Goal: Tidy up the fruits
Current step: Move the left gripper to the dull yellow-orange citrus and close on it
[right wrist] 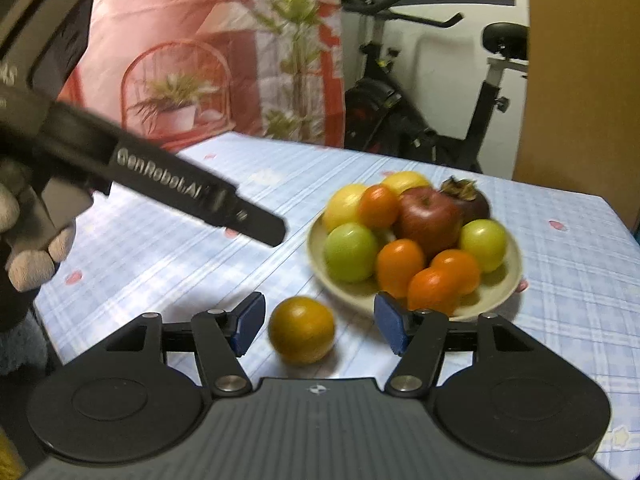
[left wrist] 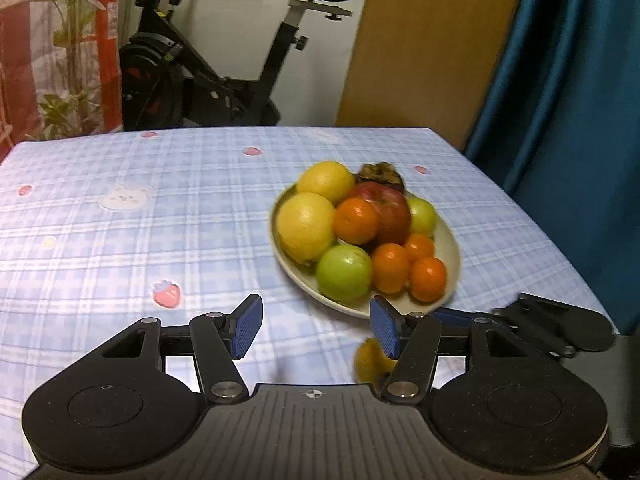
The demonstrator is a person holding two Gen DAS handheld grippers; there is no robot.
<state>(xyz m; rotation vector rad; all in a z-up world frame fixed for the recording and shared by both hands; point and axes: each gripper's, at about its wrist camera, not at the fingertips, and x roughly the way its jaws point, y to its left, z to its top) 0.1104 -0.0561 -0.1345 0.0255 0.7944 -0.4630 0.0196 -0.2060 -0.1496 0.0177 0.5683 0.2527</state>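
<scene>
From the right wrist view I see one orange [right wrist: 301, 330] loose on the bench [right wrist: 160, 252], lying between the spread jaws of my right hand-held gripper [right wrist: 316, 326], its blue pads [right wrist: 249, 322] clear of the skin on both sides, so that gripper is released and grasps nothing. The plate [right wrist: 506, 286] sits just beyond it, heaped with lemons, a red apple [right wrist: 430, 218], green fruits, small oranges and a dark persimmon at the back. My left hand-held gripper [left wrist: 316, 326] is also released and empty, its jaws open over bare cloth near the plate's [left wrist: 450, 240] closest rim; the loose orange [left wrist: 370, 362] shows only as a blur behind its right finger. I judge the orange to be firm, light and round, with a slightly waxy peel: it will roll on the cloth if nudged off-centre, and it can squirt out of flat pads if pinched high or low. I would take it across its widest girth, pads level on opposite sides, with moderate pressure so as not to bruise it. The heap looks crowded, so a careless placing could send fruit tumbling over the rim.
</scene>
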